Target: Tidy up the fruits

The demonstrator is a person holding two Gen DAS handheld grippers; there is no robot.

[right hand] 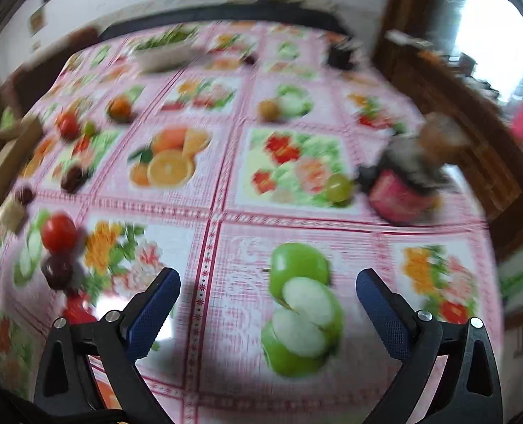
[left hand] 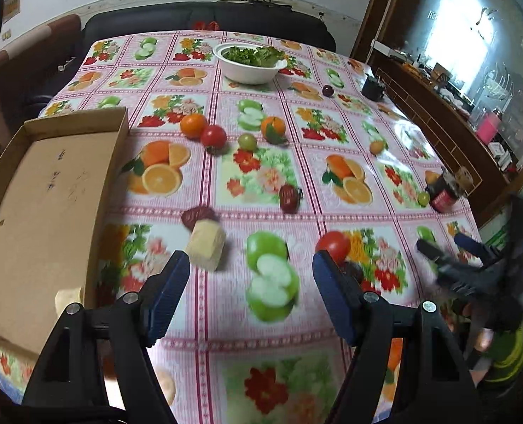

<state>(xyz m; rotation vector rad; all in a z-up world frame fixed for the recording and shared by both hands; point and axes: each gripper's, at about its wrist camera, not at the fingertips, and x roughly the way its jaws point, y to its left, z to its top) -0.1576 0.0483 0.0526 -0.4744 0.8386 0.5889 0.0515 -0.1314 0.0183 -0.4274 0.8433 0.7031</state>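
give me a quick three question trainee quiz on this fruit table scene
1. True or false: the shallow brown cardboard box already holds a red tomato.
2. What fills the round white bowl? A) leafy greens B) oranges C) dates
3. Are the jaws of the left gripper and the right gripper holding anything?

Key: 1 false, no tomato shows inside it. 2 A. 3 no, both stand open with only the fruit-print tablecloth between them.

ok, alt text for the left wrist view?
The open left gripper, holding nothing, hovers over a fruit-print tablecloth scattered with real fruit: an orange, tomatoes, red dates. A shallow cardboard box lies at left; a white bowl of greens stands at the far end.
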